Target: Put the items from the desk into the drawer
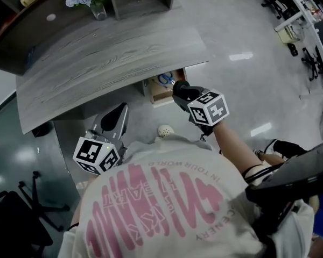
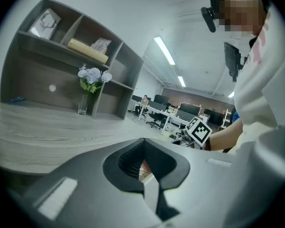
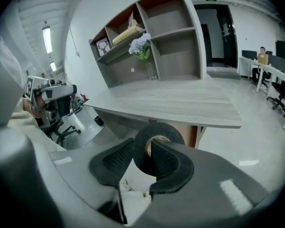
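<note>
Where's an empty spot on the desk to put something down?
The desk top is bare across its wide middle and front, up to the flower vase. Crowded: the back, by the vase and shelf unit, and the drawer underneath, with scissors inside and the right gripper holding a tape roll there.

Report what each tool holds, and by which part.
The right tool pinches a black tape roll by its wall, one jaw through the hole and one outside. The left tool is shut and holds nothing.

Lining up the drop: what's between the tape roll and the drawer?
Nothing: in the head view the right hand-held gripper, holding the tape roll, is right beside the drawer.
</note>
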Demonstrator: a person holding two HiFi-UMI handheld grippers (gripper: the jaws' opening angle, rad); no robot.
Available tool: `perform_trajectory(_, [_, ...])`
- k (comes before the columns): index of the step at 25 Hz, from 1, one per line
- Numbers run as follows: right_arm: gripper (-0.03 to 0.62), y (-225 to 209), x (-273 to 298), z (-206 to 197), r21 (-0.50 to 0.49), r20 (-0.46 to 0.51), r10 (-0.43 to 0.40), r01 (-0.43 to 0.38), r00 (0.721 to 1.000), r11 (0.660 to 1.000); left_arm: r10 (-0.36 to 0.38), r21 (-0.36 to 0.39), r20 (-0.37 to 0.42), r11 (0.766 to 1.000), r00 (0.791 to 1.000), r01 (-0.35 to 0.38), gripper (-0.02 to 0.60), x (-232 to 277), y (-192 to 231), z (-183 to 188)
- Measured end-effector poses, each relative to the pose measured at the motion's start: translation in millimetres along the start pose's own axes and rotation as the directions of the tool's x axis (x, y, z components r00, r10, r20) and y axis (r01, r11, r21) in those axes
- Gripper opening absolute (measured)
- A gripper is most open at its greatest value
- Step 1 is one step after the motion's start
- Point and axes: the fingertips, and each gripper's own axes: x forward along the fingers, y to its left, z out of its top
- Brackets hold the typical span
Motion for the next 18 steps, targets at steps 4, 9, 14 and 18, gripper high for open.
perform_trajectory(4, [0.123, -15, 33, -14, -0.045, -0.105, 0.090, -0.095, 0.990, 0.994, 0.065, -0.020, -0.027, 0.998, 0.997, -0.066, 0.015, 33, 1, -13])
perform_trajectory(9, [0.123, -24, 88, -28, -0.119, -0.244, 0.161, -0.195, 0.956, 0.974, 0.185, -0.103, -0.104, 0.975, 0.977, -0.195, 0.017, 47, 28, -45])
perform_trajectory(14, [0.123, -42, 129, -34, -0.146, -0.311, 0.180, -0.234, 0.933, 0.961, 0.273, -0.184, -0.141, 0.937, 0.952, -0.296, 0.017, 42, 34, -70])
perform_trajectory(18, [0.123, -48, 157, -43, -0.230, -0.368, 0.138, -0.234, 0.920, 0.945, 0.316, -0.226, -0.194, 0.907, 0.929, -0.355, 0.017, 26, 36, -93])
